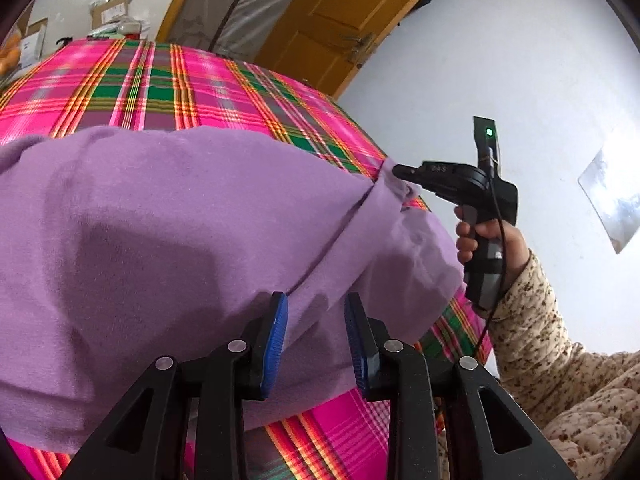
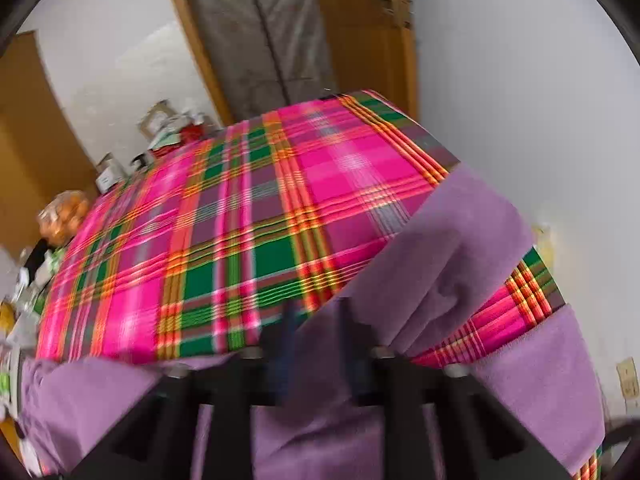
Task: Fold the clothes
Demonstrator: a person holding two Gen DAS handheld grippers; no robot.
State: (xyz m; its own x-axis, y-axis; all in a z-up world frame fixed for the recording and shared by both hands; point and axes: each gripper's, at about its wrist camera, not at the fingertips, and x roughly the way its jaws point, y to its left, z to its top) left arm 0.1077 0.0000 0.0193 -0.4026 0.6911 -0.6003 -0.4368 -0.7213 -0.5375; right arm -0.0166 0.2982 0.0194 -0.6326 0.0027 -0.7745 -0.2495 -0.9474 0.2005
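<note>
A lived-in room of a home, by the look of it. A counter draped in a bright pink-and-green plaid cloth (image 2: 248,240) fills the middle. At about twelve o'clock a wooden door frame (image 2: 200,48) holds a plastic-sheet curtain (image 2: 264,28), with a brown panelled door (image 1: 344,20) beside it. Plain white plastered walls (image 1: 520,60) surround it all. At ten o'clock, past the cloth's far edge, sit cardboard boxes (image 1: 110,10) and household odds and ends, too blurred to name.
</note>
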